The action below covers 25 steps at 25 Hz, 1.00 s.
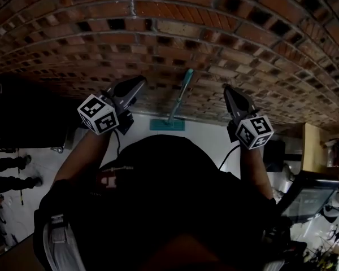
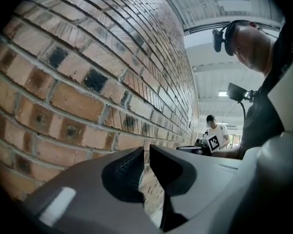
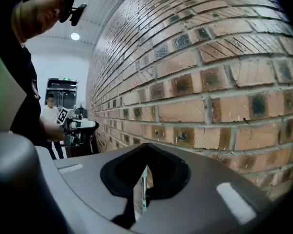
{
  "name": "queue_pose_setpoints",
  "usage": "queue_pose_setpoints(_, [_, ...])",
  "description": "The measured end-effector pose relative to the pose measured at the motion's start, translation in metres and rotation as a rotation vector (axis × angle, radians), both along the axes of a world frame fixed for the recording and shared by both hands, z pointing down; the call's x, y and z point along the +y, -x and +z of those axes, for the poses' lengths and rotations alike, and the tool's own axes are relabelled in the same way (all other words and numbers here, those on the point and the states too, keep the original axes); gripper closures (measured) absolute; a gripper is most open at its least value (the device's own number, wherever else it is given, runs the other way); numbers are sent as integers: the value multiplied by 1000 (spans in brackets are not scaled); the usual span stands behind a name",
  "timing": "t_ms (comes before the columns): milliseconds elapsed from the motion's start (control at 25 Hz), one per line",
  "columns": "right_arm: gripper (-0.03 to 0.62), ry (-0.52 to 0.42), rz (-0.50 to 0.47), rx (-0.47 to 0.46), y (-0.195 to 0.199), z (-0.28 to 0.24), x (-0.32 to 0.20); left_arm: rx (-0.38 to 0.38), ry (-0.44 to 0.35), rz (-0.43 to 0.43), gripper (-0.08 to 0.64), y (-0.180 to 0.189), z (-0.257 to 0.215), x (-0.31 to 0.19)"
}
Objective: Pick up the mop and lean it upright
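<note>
The teal mop (image 1: 179, 99) stands nearly upright, its head on the white floor (image 1: 206, 131) and its handle leaning on the brick wall (image 1: 158, 27), between two raised claws. The left claw (image 1: 137, 84) is narrowed to a slit and empty. The right claw (image 1: 227, 89) is closed, empty, and seems slightly nearer the handle.

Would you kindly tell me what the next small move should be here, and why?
Probably just draw both grippers back and leave the mop alone. It already leans handle-up against the brick wall, its head on the floor, and neither the left gripper nor the right gripper holds or touches it, so a regrasp seems needless.
</note>
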State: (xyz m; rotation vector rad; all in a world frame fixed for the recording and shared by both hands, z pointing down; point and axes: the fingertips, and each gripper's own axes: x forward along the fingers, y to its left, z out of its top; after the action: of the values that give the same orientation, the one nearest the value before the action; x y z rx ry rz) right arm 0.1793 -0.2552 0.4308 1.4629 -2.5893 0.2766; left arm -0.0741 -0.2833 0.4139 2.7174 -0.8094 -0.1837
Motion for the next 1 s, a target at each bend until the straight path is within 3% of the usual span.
queue_pose_setpoints(200, [578,6,28,-31,-7,7,5,20,34,6,528,1,5,9])
queue_pose_setpoints(480, [580,9,0,33,4,15,8,27,33,8,528,-3,4,13])
queue_pose_setpoints(1000, [580,4,-21,41,7,13,9,26,24,22,528,-5,2,16])
